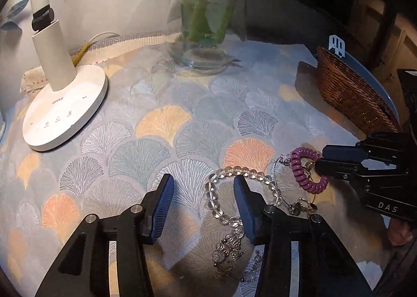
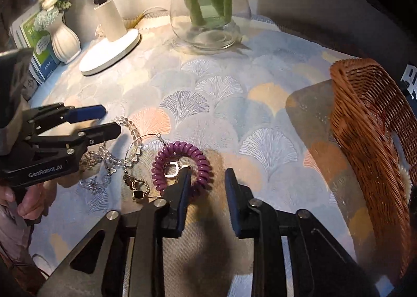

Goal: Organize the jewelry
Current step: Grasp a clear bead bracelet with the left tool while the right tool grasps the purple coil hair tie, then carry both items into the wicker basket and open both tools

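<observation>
Right wrist view: purple spiral plastic coil bracelet point(image 2: 182, 166) lies on the fan-patterned tablecloth point(image 2: 234, 104), light and springy; right gripper point(image 2: 206, 182) jaws wide, one finger inside its loop. Pinch its near arc; left gripper point(image 1: 203, 192) gapes over clear bead bracelet point(image 1: 234, 174)

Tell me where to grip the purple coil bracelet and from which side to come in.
Grip the near-right arc of the coil bracelet, coming down from above with the right gripper, one finger inside the ring and one outside. It lies flat on the cloth, so only the band's thickness offers purchase. Avoid its left side: an earring and a wire hoop crowd it there.
</observation>
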Motion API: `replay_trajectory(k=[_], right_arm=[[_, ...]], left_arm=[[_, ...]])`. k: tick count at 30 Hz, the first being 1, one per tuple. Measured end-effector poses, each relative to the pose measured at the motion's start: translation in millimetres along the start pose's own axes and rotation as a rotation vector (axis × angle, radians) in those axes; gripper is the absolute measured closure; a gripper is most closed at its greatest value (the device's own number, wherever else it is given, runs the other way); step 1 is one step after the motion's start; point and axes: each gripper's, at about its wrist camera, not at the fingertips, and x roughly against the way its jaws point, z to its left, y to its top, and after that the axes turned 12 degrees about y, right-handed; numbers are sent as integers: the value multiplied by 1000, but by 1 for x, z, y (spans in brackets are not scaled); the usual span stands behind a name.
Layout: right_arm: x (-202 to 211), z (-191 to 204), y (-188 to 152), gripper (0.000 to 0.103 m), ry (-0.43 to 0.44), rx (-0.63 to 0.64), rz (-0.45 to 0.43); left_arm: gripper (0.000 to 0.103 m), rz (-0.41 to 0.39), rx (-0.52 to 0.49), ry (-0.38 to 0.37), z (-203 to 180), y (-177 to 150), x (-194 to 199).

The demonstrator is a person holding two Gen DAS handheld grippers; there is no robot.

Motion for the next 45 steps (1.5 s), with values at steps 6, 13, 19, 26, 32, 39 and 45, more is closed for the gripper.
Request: replay_trajectory(k=[6, 13, 19, 26, 32, 39, 45], right_arm=[[-7, 11, 1, 79, -68, 58, -18], [-5, 17, -4, 92, -90, 93, -14], [10, 11, -22, 92, -84, 63, -4], [46, -3, -47, 92, -78, 3, -34], [89, -7, -56, 92, -60, -17, -113], [131, -12, -60, 92, -71, -30, -194], [169, -47, -61, 92, -101, -94, -270]], left_arm=[[57, -24, -61, 70, -14, -1, 0], [95, -40, -129, 96, -31, -2, 4], [96, -54, -115, 73, -30, -6, 15], [96, -115, -71, 21, -20, -3, 52], [96, -178, -62, -18, -25, 4, 88], [96, -249, -102, -34, -57, 22, 125], [96, -294, -148, -85, -100, 51, 146]])
